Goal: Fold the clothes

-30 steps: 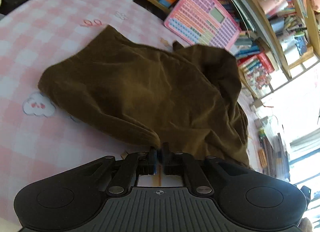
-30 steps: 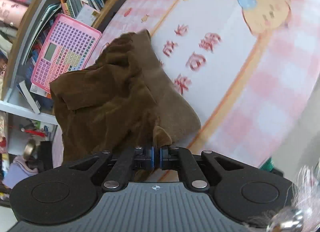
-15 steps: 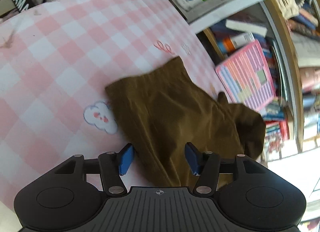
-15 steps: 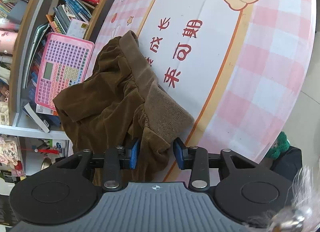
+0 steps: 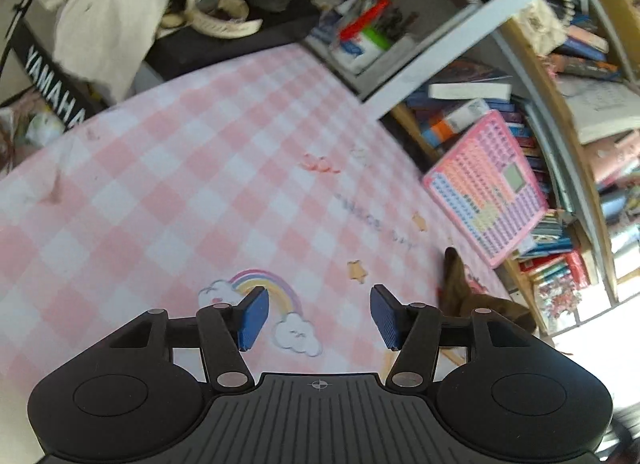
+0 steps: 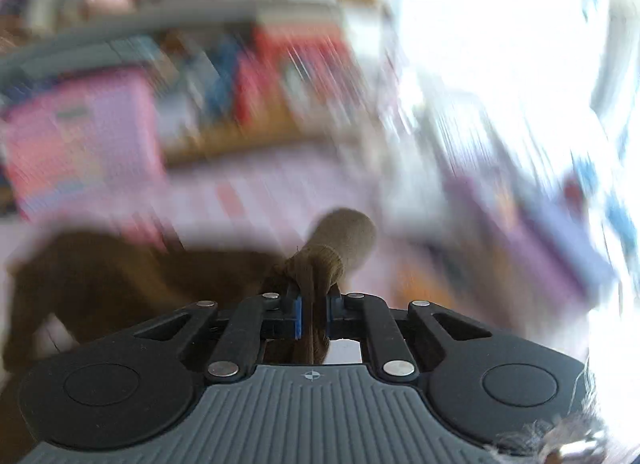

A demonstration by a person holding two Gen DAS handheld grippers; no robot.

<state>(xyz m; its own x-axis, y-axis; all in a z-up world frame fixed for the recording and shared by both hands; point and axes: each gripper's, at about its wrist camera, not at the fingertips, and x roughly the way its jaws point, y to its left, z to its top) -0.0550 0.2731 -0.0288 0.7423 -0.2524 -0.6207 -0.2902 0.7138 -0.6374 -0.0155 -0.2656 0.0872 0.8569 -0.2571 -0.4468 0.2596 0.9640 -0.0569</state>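
Right gripper (image 6: 313,314) clamped on ribbed hem of brown garment (image 6: 120,264), bulk trailing to its left. Left gripper (image 5: 316,318) spread wide, holding nothing, over table (image 5: 200,184); garment (image 5: 476,300) just off its right finger.

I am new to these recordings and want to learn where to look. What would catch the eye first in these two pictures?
In the right wrist view, the right tongs are shut on a bunched fold of the brown garment, and the background is heavily blurred. In the left wrist view, the left tongs stand open and empty over the pink checked cloth with its rainbow print. A pink keyboard toy leans by the bookshelf at the right.
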